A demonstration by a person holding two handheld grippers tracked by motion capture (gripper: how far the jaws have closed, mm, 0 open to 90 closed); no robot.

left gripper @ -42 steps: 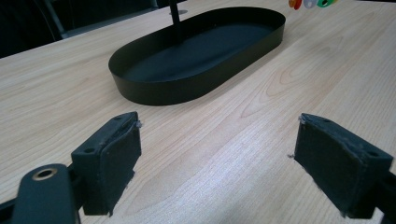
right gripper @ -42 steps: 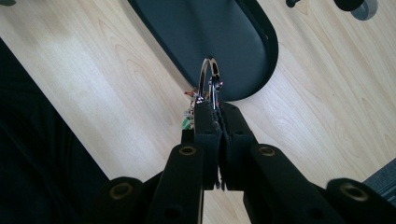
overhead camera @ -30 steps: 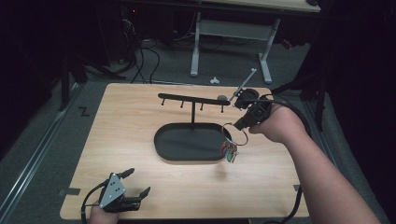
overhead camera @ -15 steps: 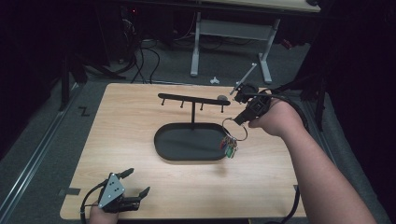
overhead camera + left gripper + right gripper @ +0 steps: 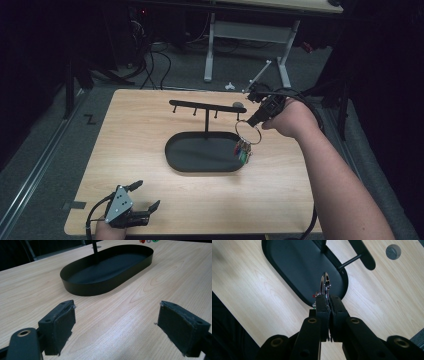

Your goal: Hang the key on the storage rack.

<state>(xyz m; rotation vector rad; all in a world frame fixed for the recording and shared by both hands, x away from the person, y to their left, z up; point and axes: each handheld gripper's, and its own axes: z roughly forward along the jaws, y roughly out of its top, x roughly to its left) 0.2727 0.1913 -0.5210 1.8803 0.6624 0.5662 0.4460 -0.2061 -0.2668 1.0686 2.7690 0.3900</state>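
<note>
From the high view, I had the right gripper (image 5: 253, 116) closed on the key ring (image 5: 248, 132), held above the right end of the tray (image 5: 180, 162), just beside the right tip of the rack's bar (image 5: 202, 106). The keys (image 5: 243, 150) hung from the ring, their coloured heads over the tray's right rim; whether they touched it I could not tell at that size. My left gripper (image 5: 141, 195) rested at the near left corner of the table (image 5: 130, 130), jaws spread wide, well apart from the tray.

In the left gripper view, the left gripper (image 5: 116, 327) stood wide open with nothing between the pads, bare wood under it and the tray (image 5: 82, 288) ahead.

In the right gripper view, the right gripper (image 5: 328, 300) was pressed shut on the ring (image 5: 324, 282), which stood edge-on straight above the pads, over the tray's end (image 5: 287, 265).

I read no writing anywhere.
</note>
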